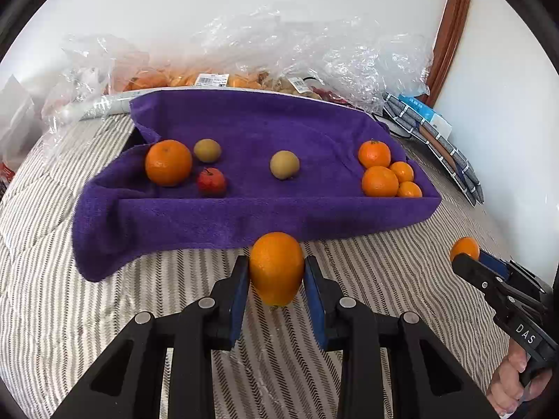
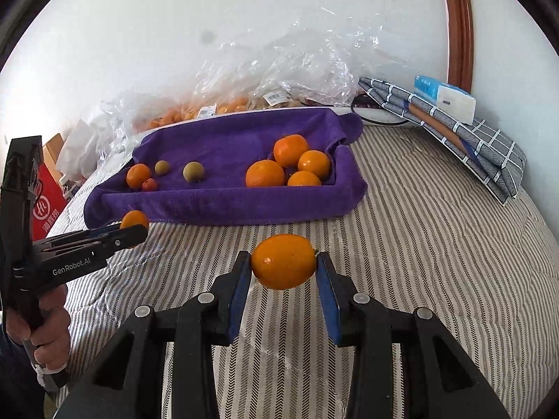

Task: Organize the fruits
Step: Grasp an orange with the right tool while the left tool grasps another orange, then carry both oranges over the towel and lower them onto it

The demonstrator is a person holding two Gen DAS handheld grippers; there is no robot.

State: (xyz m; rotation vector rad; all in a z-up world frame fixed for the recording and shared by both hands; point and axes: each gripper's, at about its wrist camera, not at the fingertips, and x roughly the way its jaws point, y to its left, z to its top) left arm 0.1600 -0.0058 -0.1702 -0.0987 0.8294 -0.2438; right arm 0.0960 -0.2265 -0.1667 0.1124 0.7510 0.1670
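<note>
A tray lined with a purple towel (image 1: 244, 216) (image 2: 223, 206) lies on the striped bed. At its left end sit a large orange (image 1: 168, 162), two green-brown fruits (image 1: 207, 150) (image 1: 284, 164) and a small red fruit (image 1: 211, 181). At its right end is a cluster of several oranges (image 1: 379, 181) (image 2: 265, 174). My left gripper (image 1: 276, 265) is shut on an orange (image 1: 276, 268), held above the bed in front of the tray; it also shows in the right wrist view (image 2: 134, 225). My right gripper (image 2: 283, 262) is shut on another orange (image 2: 283, 262), also seen in the left wrist view (image 1: 464, 248).
Clear plastic bags of fruit (image 1: 244, 70) (image 2: 279, 73) lie behind the tray against the white wall. A folded grey checked cloth (image 2: 454, 129) with a tissue pack (image 2: 450, 99) lies at the right. A red box (image 2: 45, 206) stands at the left. The striped bedcover (image 1: 104, 314) spreads in front.
</note>
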